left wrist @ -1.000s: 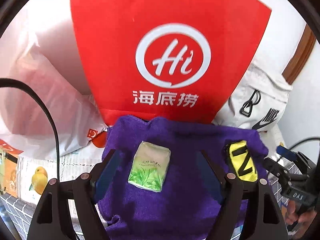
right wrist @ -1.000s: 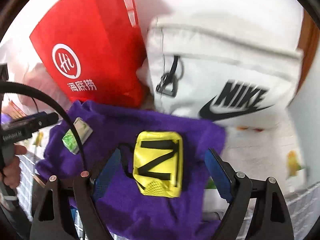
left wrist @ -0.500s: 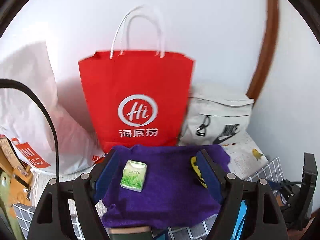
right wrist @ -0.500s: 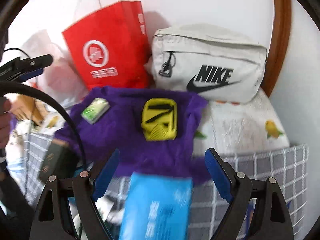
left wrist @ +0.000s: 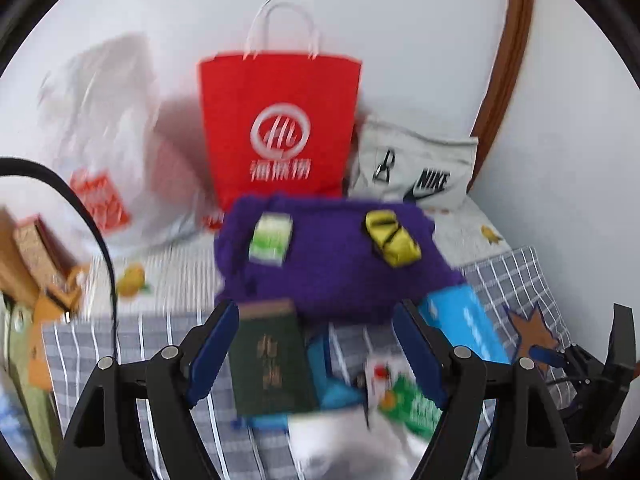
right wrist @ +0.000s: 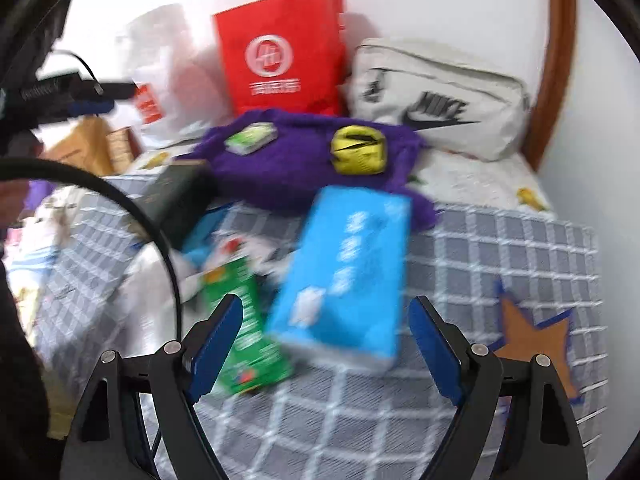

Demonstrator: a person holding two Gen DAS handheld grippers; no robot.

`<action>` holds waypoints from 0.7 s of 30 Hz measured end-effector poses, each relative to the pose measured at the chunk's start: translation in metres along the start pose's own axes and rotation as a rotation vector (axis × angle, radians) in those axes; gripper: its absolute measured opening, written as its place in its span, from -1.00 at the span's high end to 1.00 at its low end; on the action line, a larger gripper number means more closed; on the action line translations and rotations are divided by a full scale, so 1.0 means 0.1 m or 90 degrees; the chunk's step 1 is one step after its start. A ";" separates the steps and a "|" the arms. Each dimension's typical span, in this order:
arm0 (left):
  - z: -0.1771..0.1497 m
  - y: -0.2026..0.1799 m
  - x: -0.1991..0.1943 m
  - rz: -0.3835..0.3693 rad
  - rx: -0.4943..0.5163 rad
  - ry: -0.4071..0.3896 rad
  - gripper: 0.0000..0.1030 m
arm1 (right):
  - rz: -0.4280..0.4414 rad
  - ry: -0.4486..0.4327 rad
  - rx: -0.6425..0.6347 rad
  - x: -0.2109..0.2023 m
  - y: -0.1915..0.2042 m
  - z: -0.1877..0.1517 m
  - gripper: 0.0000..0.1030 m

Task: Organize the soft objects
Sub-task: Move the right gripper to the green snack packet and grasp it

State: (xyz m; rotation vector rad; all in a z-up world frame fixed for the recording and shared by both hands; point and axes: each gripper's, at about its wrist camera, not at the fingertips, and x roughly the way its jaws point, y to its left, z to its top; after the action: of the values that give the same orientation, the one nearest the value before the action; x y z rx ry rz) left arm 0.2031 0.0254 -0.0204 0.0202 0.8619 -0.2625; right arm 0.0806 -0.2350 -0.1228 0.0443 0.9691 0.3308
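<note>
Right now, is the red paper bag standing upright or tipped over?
Upright. The red paper bag stands against the wall behind the purple towel, its white handles pointing straight up.

Left gripper [left wrist: 316,350]: jaws spread wide, nothing held between them.
Left fingers [left wrist: 212,344]: blue pads, angled outward on black arms.
Right gripper [right wrist: 326,346]: jaws spread wide, gripping nothing.
Right fingers [right wrist: 434,350]: blue pads, clear of contact.
Views: both blurred by motion.
</note>
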 end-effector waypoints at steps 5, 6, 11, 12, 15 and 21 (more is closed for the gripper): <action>-0.57 0.21 -0.16 0.002 -0.065 0.039 -0.52 | 0.029 0.014 -0.067 0.01 0.34 -0.31 -0.65; -0.68 0.25 -0.20 0.002 -0.079 0.046 -0.52 | 0.023 0.021 -0.077 0.06 0.40 -0.37 -0.65; -1.16 0.33 -0.37 0.018 -0.128 0.047 -0.52 | 0.032 0.048 -0.102 0.31 0.56 -0.48 -0.60; -1.22 0.33 -0.38 0.020 -0.134 0.048 -0.52 | 0.015 0.046 -0.107 0.37 0.57 -0.48 -0.60; -1.39 0.32 -0.39 0.013 -0.141 0.060 -0.52 | -0.020 0.057 -0.094 0.54 0.52 -0.43 -0.60; -1.59 0.38 -0.32 0.001 -0.166 0.088 -0.52 | 0.025 0.081 -0.045 0.75 0.45 -0.47 -0.06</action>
State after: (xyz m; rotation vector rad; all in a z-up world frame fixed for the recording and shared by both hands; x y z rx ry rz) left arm 0.0737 0.0885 -0.1032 -0.2055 1.0286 -0.1466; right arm 0.0696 -0.1755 -0.2017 -0.0220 1.0828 0.4083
